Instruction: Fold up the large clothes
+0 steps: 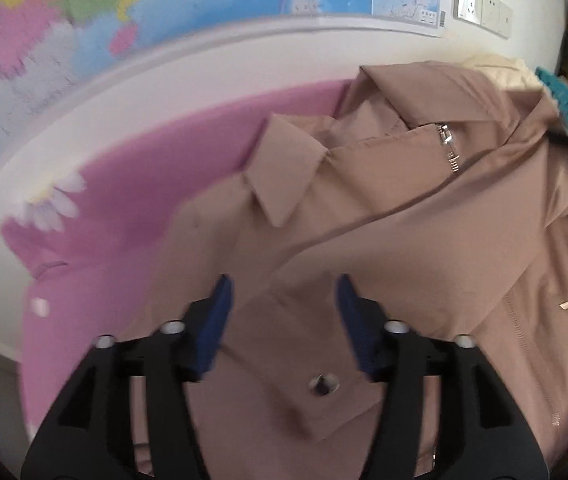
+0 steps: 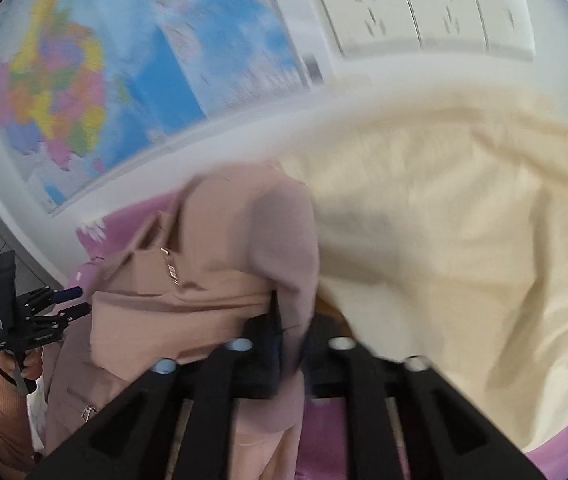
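Note:
A tan jacket with a collar and a metal zip lies spread on a pink sheet. My left gripper hovers over a flap of it that carries a snap button. Its blue pads stand wide apart with nothing pressed between them. In the right wrist view the same jacket bunches up, and my right gripper is shut on a raised fold of it, probably a sleeve. The left gripper shows there at the far left, open, in a hand with an orange sleeve.
A cream cloth is heaped to the right of the jacket. A coloured wall map and white sockets are on the wall behind. A teal object lies at the far right edge.

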Demonstrator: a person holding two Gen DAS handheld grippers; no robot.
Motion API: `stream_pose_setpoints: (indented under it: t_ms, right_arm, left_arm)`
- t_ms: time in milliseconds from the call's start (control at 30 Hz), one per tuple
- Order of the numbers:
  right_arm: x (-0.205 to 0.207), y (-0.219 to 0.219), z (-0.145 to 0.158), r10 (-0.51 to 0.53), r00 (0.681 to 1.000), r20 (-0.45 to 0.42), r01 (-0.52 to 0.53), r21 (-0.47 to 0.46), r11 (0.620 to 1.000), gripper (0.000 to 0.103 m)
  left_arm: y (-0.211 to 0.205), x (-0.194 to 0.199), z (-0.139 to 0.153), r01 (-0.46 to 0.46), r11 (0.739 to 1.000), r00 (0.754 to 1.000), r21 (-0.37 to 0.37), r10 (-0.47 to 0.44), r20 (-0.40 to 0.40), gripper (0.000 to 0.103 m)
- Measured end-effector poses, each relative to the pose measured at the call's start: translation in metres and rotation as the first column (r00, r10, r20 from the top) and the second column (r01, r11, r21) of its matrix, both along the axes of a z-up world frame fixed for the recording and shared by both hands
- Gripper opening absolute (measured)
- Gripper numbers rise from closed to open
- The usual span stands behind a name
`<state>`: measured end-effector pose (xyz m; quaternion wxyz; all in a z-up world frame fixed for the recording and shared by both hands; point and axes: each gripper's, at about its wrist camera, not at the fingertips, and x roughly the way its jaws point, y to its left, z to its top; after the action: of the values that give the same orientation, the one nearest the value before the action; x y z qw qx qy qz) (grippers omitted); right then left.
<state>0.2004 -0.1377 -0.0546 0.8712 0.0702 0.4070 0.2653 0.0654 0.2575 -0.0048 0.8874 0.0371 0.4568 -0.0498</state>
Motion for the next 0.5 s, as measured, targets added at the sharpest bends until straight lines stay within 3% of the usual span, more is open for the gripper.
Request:
stream_pose_setpoints:
  t_ms: [33,100,200,267,333,400,467,500]
  right_arm:
    - [0.0,0.002,-0.006,0.011,1.0,-0.02,-0.01,0.004,1.0,0.064]
    - [-0.013,0.005,-0.005,0.043,0.999,0.023,-0.044,0.016,0.999,0.068]
    - [-0.033,0.01,0.002,0.068,0.993,0.099,-0.066,-0.019,0.998,0.08]
    - [-0.04,0.013,0.004,0.085,0.991,0.108,-0.083,-0.025,0.996,0.08]
    - [-0.046,0.017,0.006,0.086,0.989,0.118,-0.08,-0.053,0.995,0.08]
    - [-0.05,0.021,0.006,0.092,0.987,0.129,-0.084,-0.069,0.994,0.08]
    - [-0.052,0.023,0.009,0.092,0.986,0.135,-0.082,-0.079,0.993,0.08]
    - [-0.053,0.022,0.011,0.092,0.985,0.144,-0.08,-0.083,0.993,0.08]
  left_arm:
    - [0.004,0.002,-0.002,-0.006,0.999,1.0,-0.035,0.005,-0.017,0.065]
    - [0.012,-0.002,-0.004,0.009,0.993,0.999,-0.116,-0.014,-0.046,0.065]
    - [0.017,-0.017,-0.007,0.033,0.992,0.998,-0.12,-0.038,-0.047,0.078]
    - [0.017,-0.023,-0.017,0.049,0.991,0.995,-0.123,-0.059,-0.076,0.078]
    - [0.014,-0.023,-0.029,0.044,0.995,0.992,-0.086,-0.054,-0.118,0.07]
    - [0.012,-0.02,-0.041,0.023,0.998,0.989,-0.065,-0.032,-0.142,0.04]
    - [0.017,-0.016,-0.039,-0.002,0.994,0.992,-0.113,-0.013,-0.128,0.023]
    - [0.02,-0.016,-0.035,-0.022,0.994,0.994,-0.107,0.01,-0.109,0.021]
